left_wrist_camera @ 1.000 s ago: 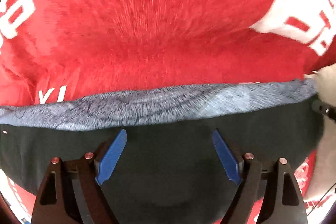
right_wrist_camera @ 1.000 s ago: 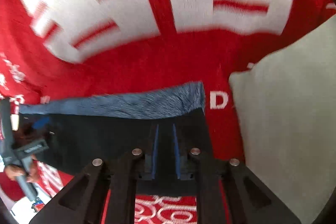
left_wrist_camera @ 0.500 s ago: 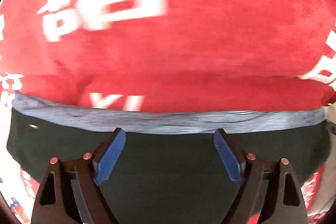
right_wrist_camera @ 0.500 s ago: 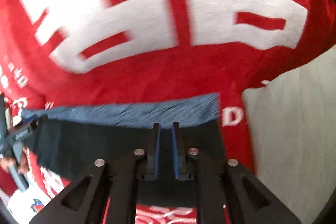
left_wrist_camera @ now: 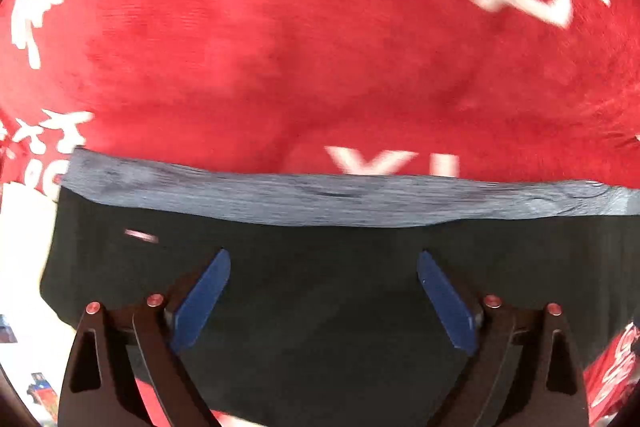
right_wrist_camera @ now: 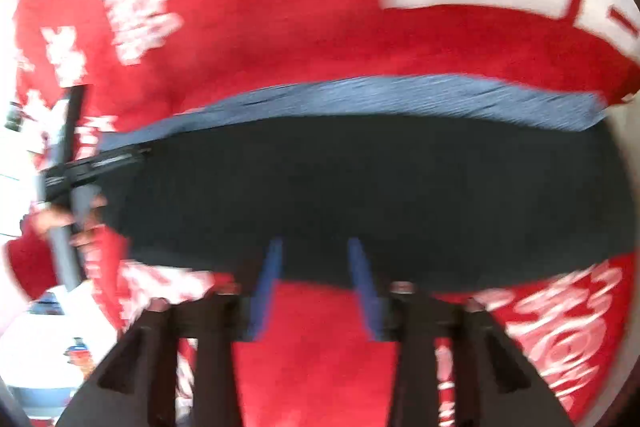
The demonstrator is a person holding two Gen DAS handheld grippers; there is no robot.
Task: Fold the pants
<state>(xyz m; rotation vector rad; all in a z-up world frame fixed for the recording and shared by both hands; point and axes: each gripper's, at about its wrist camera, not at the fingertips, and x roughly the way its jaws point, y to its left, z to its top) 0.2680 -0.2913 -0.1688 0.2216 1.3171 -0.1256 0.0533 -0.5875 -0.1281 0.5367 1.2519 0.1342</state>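
Red cloth (left_wrist_camera: 240,47) lettered "YI", black pants (left_wrist_camera: 320,287) grey-banded, left gripper (left_wrist_camera: 323,263) wide, right gripper (right_wrist_camera: 316,247) parted.

Pants (left_wrist_camera: 320,287) lie on the cloth (left_wrist_camera: 280,47) (waistband (left_wrist_camera: 340,199) farthest from both claws).

Left gripper (left_wrist_camera: 323,301): black angular finger frames, blue flat pads (left_wrist_camera: 200,301), a pair of reddish round screws on each side. Right gripper (right_wrist_camera: 316,285): same black frames, blue pads (right_wrist_camera: 267,287), screws blurred. Bare-skinned hand (right_wrist_camera: 66,221) on a grey handle, red sleeve behind.
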